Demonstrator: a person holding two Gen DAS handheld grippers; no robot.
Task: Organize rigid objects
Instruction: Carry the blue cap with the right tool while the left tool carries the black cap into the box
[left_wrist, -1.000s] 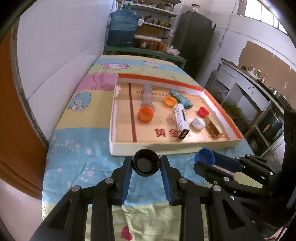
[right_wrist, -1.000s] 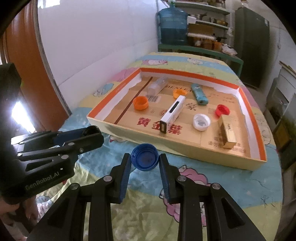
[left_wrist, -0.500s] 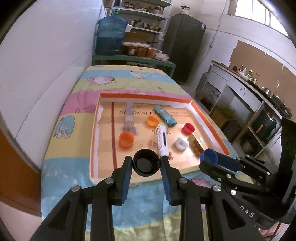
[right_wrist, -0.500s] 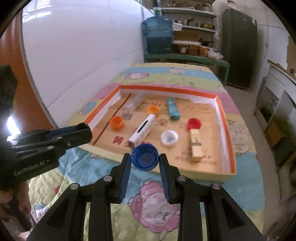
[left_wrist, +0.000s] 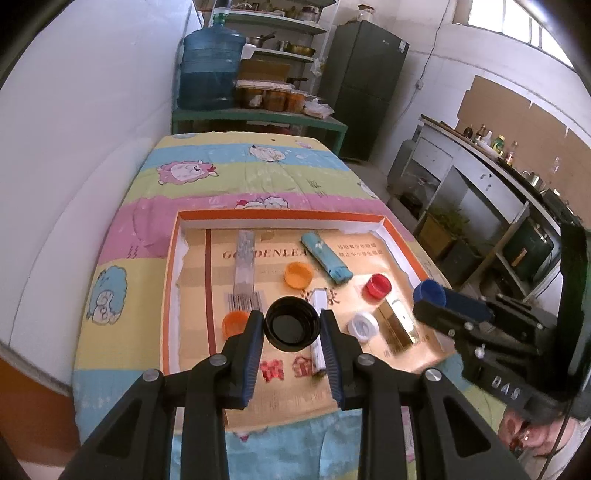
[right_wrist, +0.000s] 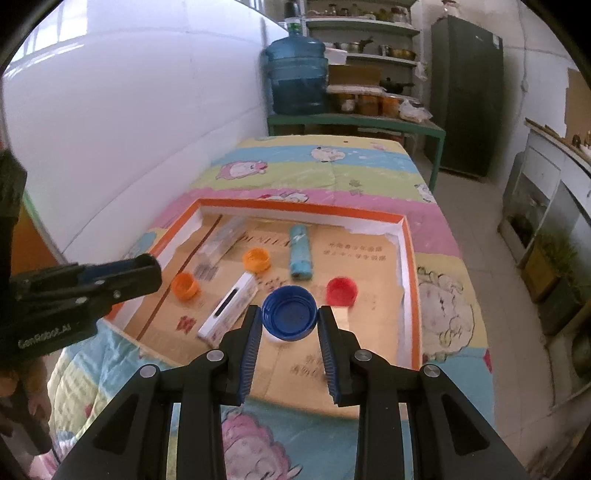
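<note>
Black cap (left_wrist: 292, 325) and blue cap (right_wrist: 289, 318), each pinched between its gripper's fingers, hang over the tray's (right_wrist: 410, 273) near edge; next, probably lowering and releasing inside.

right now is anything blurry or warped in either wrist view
Left wrist view: fisheye bends the walls, the window glares at top right, and print on the tray floor smears near the black cap. Right wrist view: the red cap looks soft, while the blue cap is sharp.

Glossy plastic black cap (left_wrist: 292, 324), cardboard tray (left_wrist: 400, 246)
</note>
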